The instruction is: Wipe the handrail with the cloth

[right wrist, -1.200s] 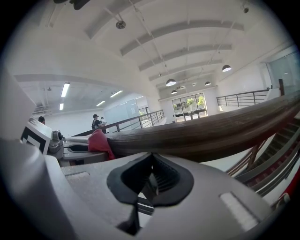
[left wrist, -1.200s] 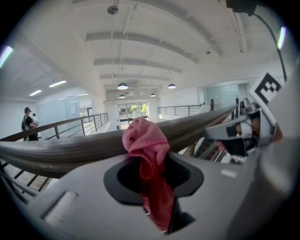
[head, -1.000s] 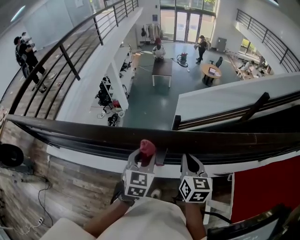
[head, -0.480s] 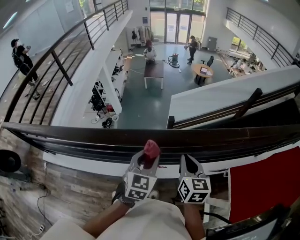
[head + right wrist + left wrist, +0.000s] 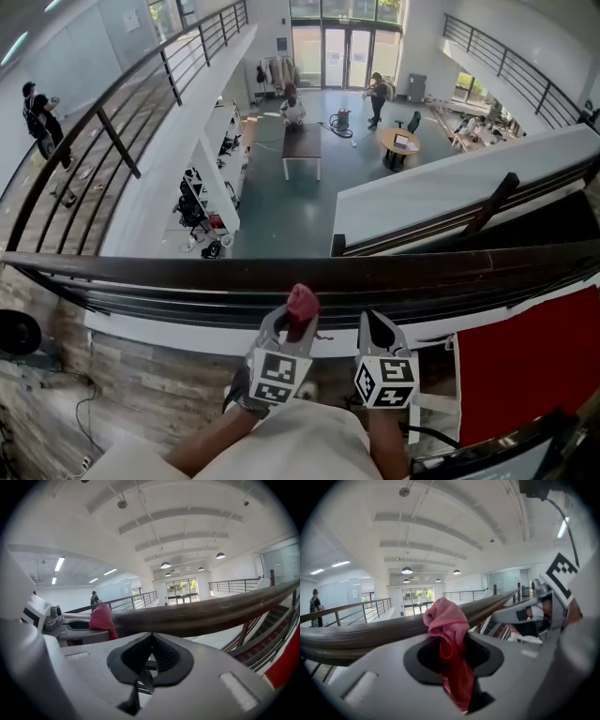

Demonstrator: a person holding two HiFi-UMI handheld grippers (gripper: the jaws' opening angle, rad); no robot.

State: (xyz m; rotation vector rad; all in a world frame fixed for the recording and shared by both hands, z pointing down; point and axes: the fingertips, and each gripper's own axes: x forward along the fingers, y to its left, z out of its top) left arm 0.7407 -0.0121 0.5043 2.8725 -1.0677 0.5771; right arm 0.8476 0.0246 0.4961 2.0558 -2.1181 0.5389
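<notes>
A wide lower hall with a grey-green floor fills the upper middle of the head view, seen from a balcony; a dark wooden handrail crosses the whole frame from left to right just below the centre, with dark bars under it; a red panel fills the lower right corner; a second railing runs diagonally up the upper left, with a person in dark clothes standing beside it; a long dark table and a small round table stand on the hall floor near the top centre. At the bottom centre the two tools sit side by side, close together, each with its marker cube nearest the camera and its tips towards the handrail; the left gripper pinches a pink-red cloth, and the right gripper is just beside it on the right. In the left gripper view the jaws are clamped on the cloth; its bunched top rises above the tips and overlaps the handrail, which runs across behind it, though actual contact cannot be told; the lower end hangs down between the jaws. In the right gripper view the jaws are pressed together with nothing between them; the handrail passes just beyond the tips, and the cloth shows at middle left.
</notes>
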